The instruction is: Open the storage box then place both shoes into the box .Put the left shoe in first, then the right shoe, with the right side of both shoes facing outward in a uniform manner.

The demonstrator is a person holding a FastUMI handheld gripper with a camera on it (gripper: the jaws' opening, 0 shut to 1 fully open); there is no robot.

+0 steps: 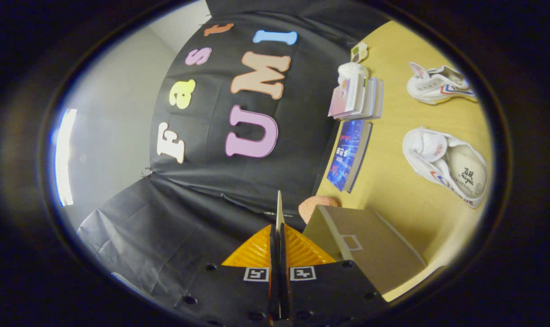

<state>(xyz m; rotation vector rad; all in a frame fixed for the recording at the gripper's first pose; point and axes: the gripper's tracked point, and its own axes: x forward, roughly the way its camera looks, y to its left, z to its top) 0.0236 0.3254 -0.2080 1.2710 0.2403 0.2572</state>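
My gripper (278,229) has its two orange fingers (257,252) pressed together on a thin beige flap, the box lid (279,206), which I see edge-on sticking out beyond the fingertips. The brown cardboard storage box (370,247) sits right beside the fingers on the yellow table (402,200). Two white shoes with red and blue stripes lie on the table beyond the box. The nearer shoe (452,168) shows its opening and insole, and the farther shoe (440,84) lies past it. The whole view is tilted, with the table standing to one side.
A blue book (350,154) lies on the table by the booth wall. A stack of upright books (359,97) stands beyond it, with a white object (352,70) behind. A pinkish round object (318,205) sits against the box's far corner.
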